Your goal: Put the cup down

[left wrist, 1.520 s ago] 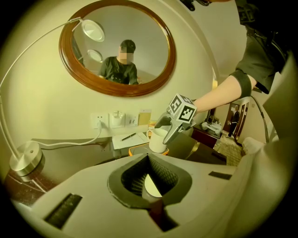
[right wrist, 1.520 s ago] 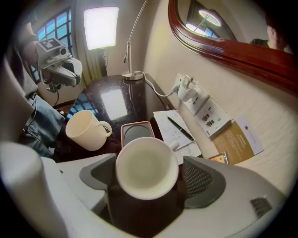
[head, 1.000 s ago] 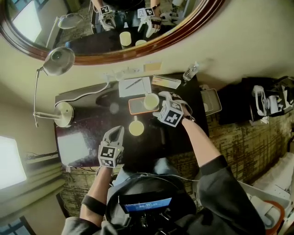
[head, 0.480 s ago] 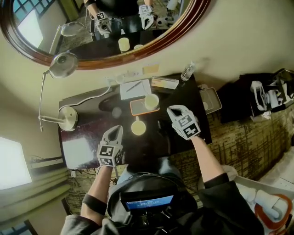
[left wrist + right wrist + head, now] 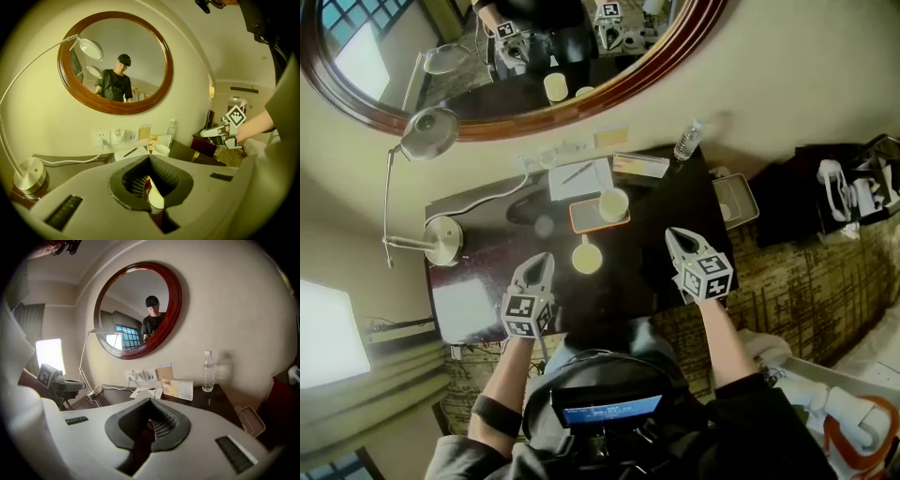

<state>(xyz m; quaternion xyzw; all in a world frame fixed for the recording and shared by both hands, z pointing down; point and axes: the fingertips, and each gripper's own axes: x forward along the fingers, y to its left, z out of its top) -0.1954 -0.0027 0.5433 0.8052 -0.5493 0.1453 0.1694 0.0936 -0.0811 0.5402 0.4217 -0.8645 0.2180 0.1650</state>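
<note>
A pale cup (image 5: 613,203) stands on an orange tray (image 5: 584,217) at the middle of the dark table (image 5: 487,300); it also shows in the left gripper view as the cup (image 5: 161,150). A second pale cup (image 5: 586,257) sits nearer me. My right gripper (image 5: 680,240) hangs apart from both, to the right over the table's front. Its jaws have just been closing with nothing between them and are shut. My left gripper (image 5: 541,264) is shut and empty, just left of the near cup.
A water bottle (image 5: 688,142), a card calendar (image 5: 177,389) and a notepad with a pen (image 5: 580,178) line the back edge. A desk lamp's base (image 5: 442,239) stands at the left. A grey tray (image 5: 737,199) lies right of the table. A round mirror (image 5: 675,52) hangs above.
My right gripper has let go of the cup on the orange tray, drawn back to the right and toward me, rolled and shut. The left gripper has stayed put.
</note>
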